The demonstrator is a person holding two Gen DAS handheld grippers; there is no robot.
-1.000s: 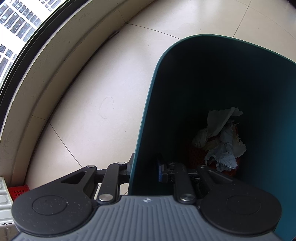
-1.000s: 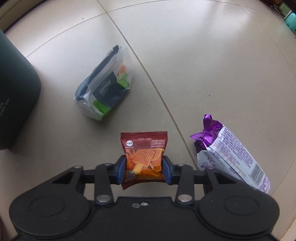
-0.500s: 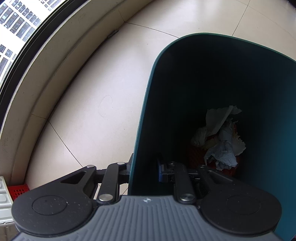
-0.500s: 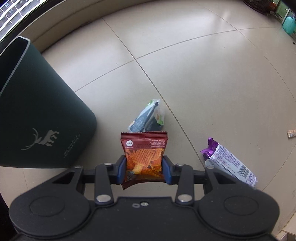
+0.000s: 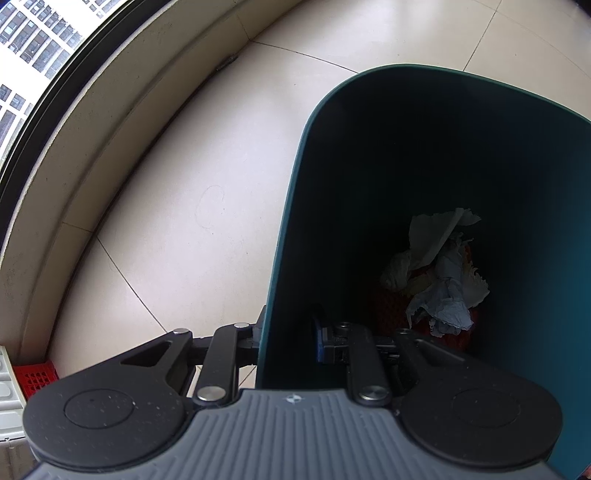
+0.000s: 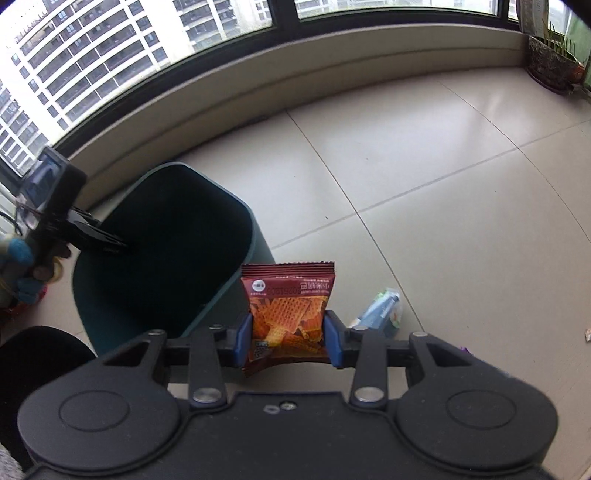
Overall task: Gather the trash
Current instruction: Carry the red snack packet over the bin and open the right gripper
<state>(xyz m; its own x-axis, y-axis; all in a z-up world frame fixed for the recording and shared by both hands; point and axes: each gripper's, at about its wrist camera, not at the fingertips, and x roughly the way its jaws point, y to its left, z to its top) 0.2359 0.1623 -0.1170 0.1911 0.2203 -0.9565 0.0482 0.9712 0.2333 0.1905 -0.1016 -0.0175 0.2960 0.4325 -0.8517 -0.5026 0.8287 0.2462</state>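
Left gripper (image 5: 286,339) fingers pinching bin (image 5: 284,236) wall; bin floor dark, crumpled paper (image 5: 439,269) visible. Right gripper (image 6: 288,341) fingers pinching snack packet (image 6: 288,306) beside bin rim; packet's lower end hidden, another wrapper (image 6: 382,308) half hidden.

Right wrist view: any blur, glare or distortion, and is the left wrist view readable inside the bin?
Right wrist: fisheye bends the window frame; snack packet sharp, left gripper soft. Left wrist: trash bin interior dark; crumpled paper still readable.
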